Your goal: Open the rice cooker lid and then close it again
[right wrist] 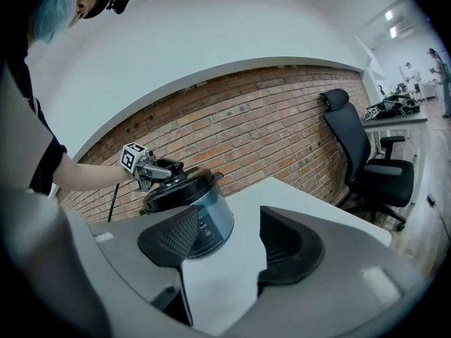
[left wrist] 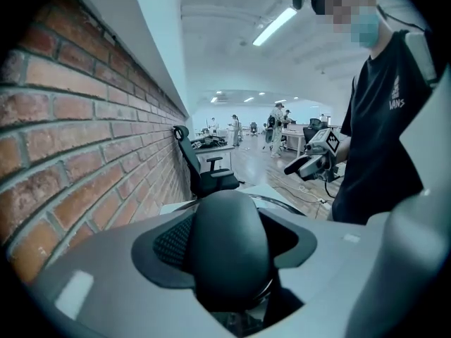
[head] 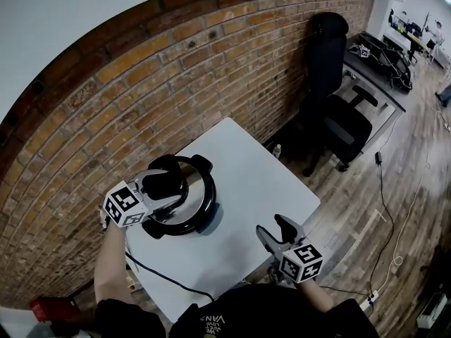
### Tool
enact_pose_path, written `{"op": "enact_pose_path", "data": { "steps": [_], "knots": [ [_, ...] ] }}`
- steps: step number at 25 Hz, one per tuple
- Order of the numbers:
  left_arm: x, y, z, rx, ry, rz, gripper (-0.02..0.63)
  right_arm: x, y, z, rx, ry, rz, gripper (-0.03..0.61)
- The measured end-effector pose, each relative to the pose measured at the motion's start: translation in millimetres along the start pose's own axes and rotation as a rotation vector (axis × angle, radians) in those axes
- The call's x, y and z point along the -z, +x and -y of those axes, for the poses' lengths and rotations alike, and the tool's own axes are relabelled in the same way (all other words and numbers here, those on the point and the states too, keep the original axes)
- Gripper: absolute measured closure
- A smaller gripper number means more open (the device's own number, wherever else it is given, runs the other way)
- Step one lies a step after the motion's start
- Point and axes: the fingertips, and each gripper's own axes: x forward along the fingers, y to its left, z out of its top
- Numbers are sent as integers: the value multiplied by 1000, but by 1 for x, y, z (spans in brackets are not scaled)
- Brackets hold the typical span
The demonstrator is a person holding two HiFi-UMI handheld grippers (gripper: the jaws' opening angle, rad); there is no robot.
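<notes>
On the white desk (head: 262, 182) by the brick wall (head: 176, 83) stood the rice cooker (head: 201, 203), its black lid handle (left wrist: 229, 248) pinched by the left hand-held gripper (head: 168, 187); the right hand-held gripper (head: 276, 229) hovered spread, empty.

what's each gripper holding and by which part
Left gripper grips the rice cooker lid by its black handle; right gripper holds nothing.

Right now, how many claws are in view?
2. The left claw is shut on the lid handle; the right claw hangs open at the near edge of the table. None seem hidden.
</notes>
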Motion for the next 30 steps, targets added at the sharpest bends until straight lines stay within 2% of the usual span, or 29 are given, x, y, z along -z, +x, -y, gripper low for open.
{"op": "enact_pose_path", "data": {
  "steps": [13,23,30],
  "knots": [
    [1,2,-2,-20,-8,4,336,-3,12,-22,-64,-21,4,311],
    [2,3,-4,-116,-68,-4,334,-1,3,-23,-89,-26,7,311],
    [4,2,-11,-240,-153,-27,334,0,-4,-25,-118,-33,3,311]
  ]
}}
